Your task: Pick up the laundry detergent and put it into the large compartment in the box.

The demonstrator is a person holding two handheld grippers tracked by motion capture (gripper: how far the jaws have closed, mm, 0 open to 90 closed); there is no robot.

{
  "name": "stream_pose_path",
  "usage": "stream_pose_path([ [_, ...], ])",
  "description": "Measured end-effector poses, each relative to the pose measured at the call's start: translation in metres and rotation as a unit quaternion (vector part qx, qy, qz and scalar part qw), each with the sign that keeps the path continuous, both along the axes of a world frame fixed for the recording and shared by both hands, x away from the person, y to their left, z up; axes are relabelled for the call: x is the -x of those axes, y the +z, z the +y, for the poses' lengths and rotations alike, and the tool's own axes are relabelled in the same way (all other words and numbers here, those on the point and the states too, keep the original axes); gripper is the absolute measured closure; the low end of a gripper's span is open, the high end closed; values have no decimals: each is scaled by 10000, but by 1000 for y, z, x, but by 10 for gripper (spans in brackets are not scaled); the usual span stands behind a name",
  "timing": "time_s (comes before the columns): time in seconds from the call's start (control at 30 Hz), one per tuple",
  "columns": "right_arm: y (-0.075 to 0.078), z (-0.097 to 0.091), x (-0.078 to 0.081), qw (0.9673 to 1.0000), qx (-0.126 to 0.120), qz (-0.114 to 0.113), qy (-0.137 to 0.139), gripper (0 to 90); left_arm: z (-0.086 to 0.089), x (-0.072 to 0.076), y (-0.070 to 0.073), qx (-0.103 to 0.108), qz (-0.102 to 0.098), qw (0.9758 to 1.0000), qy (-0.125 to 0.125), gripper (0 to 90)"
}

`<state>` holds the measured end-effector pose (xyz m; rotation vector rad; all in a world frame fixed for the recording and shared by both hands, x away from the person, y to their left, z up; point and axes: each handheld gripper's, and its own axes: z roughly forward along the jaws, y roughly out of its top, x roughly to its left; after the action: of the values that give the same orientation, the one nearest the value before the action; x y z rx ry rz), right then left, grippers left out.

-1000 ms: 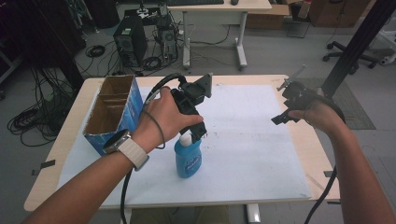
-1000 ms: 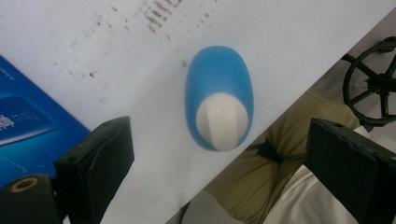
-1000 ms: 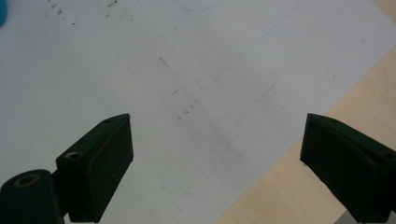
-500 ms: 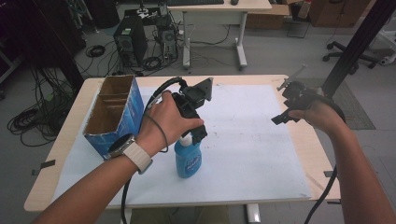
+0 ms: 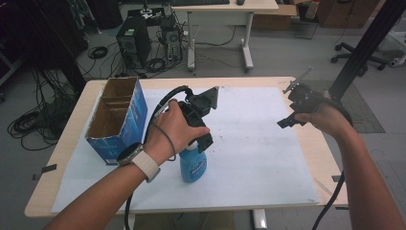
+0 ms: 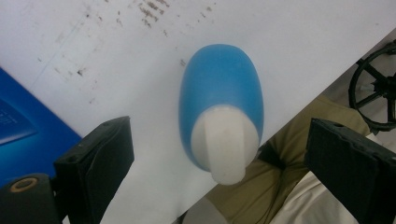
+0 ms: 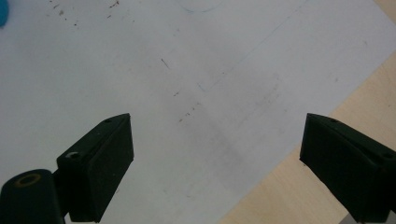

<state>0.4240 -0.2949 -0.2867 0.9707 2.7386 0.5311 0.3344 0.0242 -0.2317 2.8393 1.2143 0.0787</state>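
Left claw (image 6: pixel 217 172) straddles blue bottle (image 6: pixel 220 109).

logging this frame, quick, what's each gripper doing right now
Left gripper: open, fingers either side of the blue spray bottle, above it, not gripping.
Right gripper: open, holding nothing, over the white sheet.

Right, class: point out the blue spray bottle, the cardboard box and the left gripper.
blue spray bottle (image 6: pixel 219 84), left gripper view, blue body.
cardboard box (image 5: pixel 125 125), high view, blue side wall.
left gripper (image 6: pixel 219 163), left gripper view, between open jaws.
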Motion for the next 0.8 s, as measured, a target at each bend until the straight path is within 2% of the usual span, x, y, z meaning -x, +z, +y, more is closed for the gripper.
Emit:
stream_pose_path([
  [0.27,-1,1,-1,10000,12,7,20,96,0,-1,-9,39,14,10000,50,87],
  [0.8,-1,2,-2,10000,15,5,31,96,-1,-1,-23,16,33,10000,-24,87],
])
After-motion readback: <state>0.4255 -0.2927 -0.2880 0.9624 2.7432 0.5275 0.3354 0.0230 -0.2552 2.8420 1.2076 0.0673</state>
